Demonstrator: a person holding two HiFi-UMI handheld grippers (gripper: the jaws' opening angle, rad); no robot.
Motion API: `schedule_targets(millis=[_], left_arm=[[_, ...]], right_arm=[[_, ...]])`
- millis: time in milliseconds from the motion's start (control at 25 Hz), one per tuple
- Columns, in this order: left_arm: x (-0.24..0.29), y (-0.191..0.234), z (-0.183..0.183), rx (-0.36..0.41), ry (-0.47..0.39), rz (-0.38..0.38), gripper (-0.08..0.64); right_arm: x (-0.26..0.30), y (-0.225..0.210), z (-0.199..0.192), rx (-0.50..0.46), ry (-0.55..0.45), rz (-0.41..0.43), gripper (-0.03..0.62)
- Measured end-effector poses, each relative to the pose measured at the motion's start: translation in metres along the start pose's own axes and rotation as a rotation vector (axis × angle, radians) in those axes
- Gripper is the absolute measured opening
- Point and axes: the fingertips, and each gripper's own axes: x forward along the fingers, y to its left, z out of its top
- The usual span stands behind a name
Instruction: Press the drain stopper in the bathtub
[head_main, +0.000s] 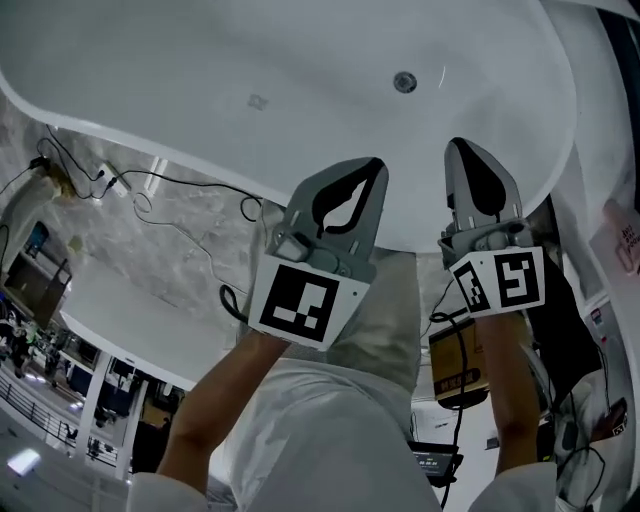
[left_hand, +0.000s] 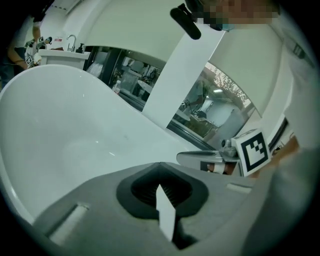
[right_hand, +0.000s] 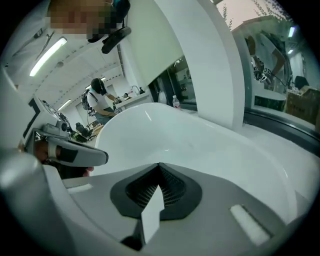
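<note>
A white bathtub (head_main: 130, 133) fills the top of the head view. Its round metal drain stopper (head_main: 404, 82) sits on the tub floor at the upper right. Both grippers hover above the tub's near rim, well short of the stopper. My left gripper (head_main: 371, 166) is shut with nothing in it, its tip pointing toward the tub. My right gripper (head_main: 464, 150) is also shut and empty, just right of the left one and nearer the stopper. In the gripper views each closed tip (left_hand: 160, 165) (right_hand: 160, 166) points over the tub's smooth inside (left_hand: 75, 130) (right_hand: 210, 145); the stopper is not seen there.
Black cables (head_main: 170, 200) and a power strip (head_main: 108, 180) lie on the marble floor left of the tub. A brown box (head_main: 458, 372) and more gear stand by the person's right leg. A person (right_hand: 100, 102) works at a counter far behind the tub.
</note>
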Motion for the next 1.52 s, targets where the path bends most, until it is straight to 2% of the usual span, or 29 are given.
schedule_targets(millis=[280,480,720,960,1160,1360,1520], left_arm=[[0.062,0.016,-0.043,-0.011,0.021,-0.001,0.002],[0.106,0.043,-0.089,0.005,0.059,-0.003,0.002],[0.144,0.067,-0.120,0.004,0.091,0.001,0.002],[0.174,0.088,-0.160,-0.005,0.163,-0.006,0.002],[0.202,0.098,-0.178,-0.016,0.163,0.003,0.002],[0.231,0.112,-0.213,-0.014,0.235,-0.026,0.002],[0.254,0.110,-0.255,0.039,0.329,-0.061,0.002]], right_arm=[[0.045,-0.050,-0.075,0.023,0.077,-0.043,0.002],[0.085,-0.074,-0.125,0.054,0.118,-0.065,0.002],[0.125,-0.098,-0.173,0.036,0.179,-0.059,0.002],[0.159,-0.119,-0.222,0.010,0.255,-0.062,0.002],[0.182,-0.137,-0.251,-0.001,0.295,-0.067,0.002],[0.208,-0.152,-0.292,-0.017,0.369,-0.093,0.002],[0.221,-0.170,-0.328,-0.051,0.440,-0.098,0.000]])
